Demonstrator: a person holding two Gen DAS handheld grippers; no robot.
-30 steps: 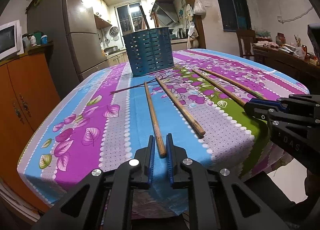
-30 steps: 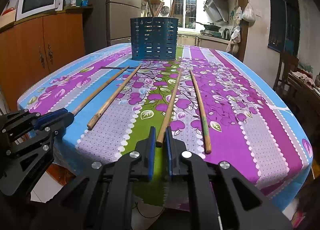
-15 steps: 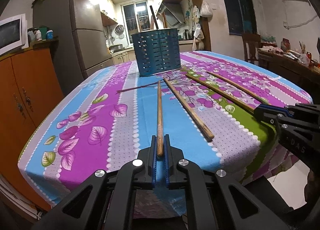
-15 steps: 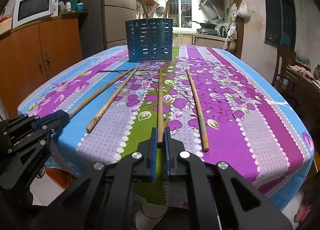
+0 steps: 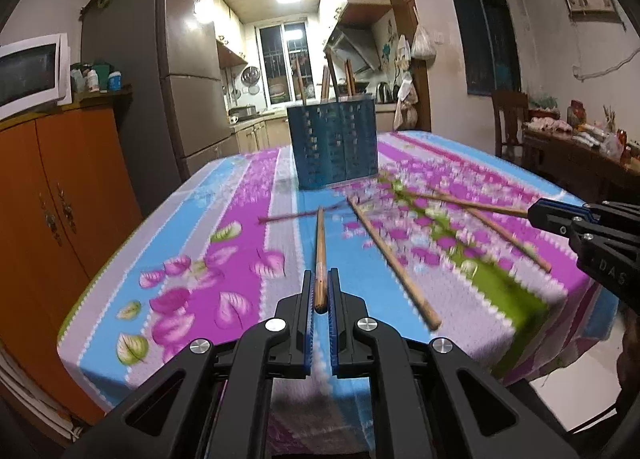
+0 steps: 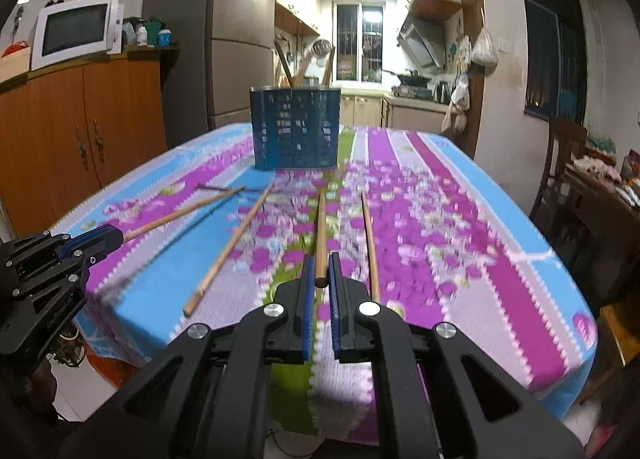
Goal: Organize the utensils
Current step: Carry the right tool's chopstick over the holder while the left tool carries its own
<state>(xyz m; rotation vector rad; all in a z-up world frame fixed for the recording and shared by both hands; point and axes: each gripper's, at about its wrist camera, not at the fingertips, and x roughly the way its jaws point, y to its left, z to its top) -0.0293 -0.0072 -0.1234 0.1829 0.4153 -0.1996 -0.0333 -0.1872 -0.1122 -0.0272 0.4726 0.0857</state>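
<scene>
Wooden chopstick clamped in left gripper, lifted off floral tablecloth since before, second chopstick likewise raised in clenched right gripper, blue holder ahead of jaws, two chopsticks lying between.

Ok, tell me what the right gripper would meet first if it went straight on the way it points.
Probably the blue perforated utensil basket: the right gripper, shut on a wooden chopstick, aims toward it over the floral tablecloth. The chopstick's far tip would likely arrive first; depth is unclear.

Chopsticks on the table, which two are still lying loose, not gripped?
The loose chopstick between both grippers and the rightmost chopstick. The left gripper and right gripper each clamp another.
</scene>
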